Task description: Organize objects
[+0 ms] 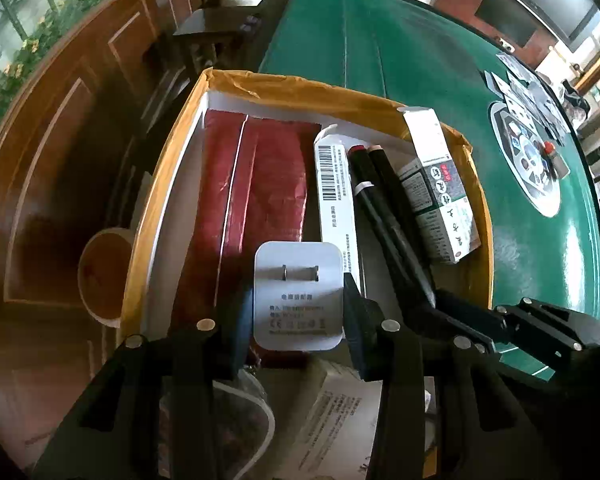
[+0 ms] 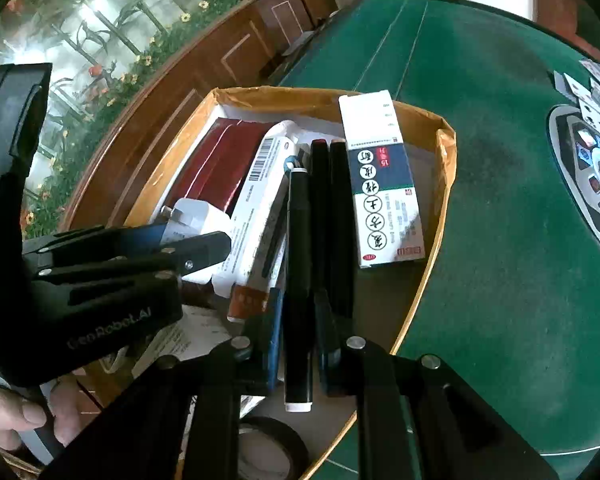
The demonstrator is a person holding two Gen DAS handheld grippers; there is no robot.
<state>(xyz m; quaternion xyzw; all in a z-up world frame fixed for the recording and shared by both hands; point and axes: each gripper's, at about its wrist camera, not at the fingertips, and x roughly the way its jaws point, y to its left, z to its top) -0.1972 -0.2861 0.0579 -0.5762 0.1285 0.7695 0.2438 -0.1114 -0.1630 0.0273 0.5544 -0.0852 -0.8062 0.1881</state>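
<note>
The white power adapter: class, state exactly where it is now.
The white power adapter is clamped in the left gripper, above the cardboard box, with the red packet beside it.

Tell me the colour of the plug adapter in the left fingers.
White plug adapter, clearest in the left wrist view.

"GeoRobot.AI" on the left gripper (image 2: 204, 246); "15" on the medicine box (image 2: 384, 184); "CE" on the white adapter (image 1: 298, 294)

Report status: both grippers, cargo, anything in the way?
Left gripper shut on white charger over the box. Right gripper shut on black pen. Box crowded: two black pens, medicine carton below.
</note>
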